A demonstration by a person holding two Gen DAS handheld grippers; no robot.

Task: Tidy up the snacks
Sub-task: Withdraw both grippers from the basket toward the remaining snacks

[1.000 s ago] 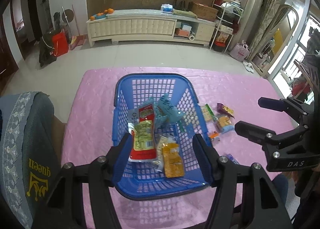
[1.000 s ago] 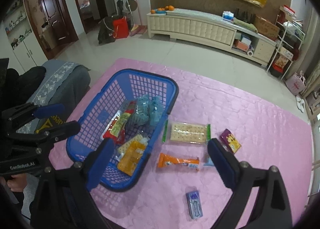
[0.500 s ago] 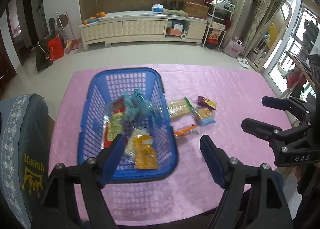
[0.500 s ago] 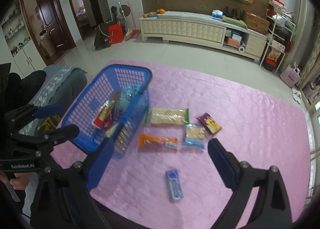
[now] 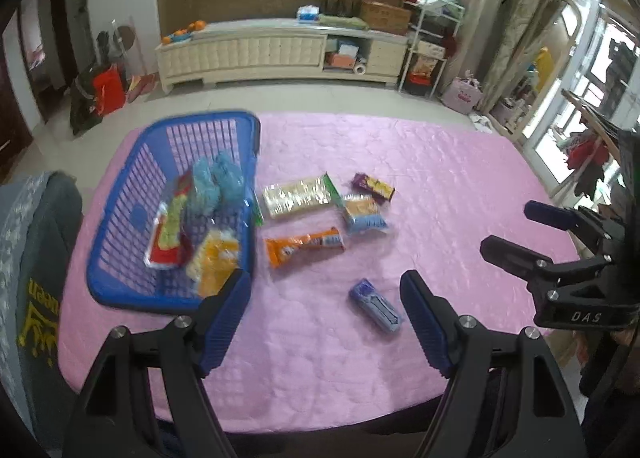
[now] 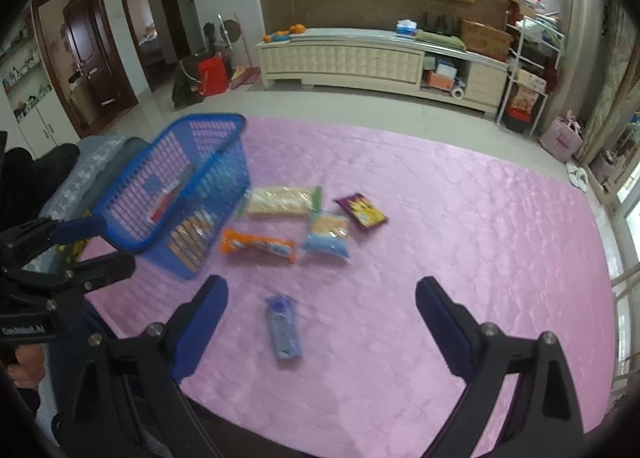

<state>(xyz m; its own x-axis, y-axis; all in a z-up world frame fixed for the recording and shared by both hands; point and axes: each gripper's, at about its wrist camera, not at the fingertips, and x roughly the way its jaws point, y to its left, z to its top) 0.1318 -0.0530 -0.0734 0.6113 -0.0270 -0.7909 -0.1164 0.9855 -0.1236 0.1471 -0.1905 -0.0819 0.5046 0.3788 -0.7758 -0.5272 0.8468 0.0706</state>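
Observation:
A blue basket stands on the left of the pink tablecloth and holds several snack packets. To its right lie a cracker packet, an orange bar, a blue-bottomed packet and a purple packet. Nearer me lies a small blue pack. My left gripper hovers open above the cloth, the small pack just inside its right finger. My right gripper is wide open over the small blue pack, apart from it. The basket sits to its left.
A grey cushion with yellow lettering sits against the table's left side. The table's near edge runs just under both grippers. The right gripper hangs over the cloth's right side. A hand holds the left gripper.
Both grippers have swung to the right, off the basket and over the loose snacks. The left jaws stand wider than a second ago. No snack has moved.

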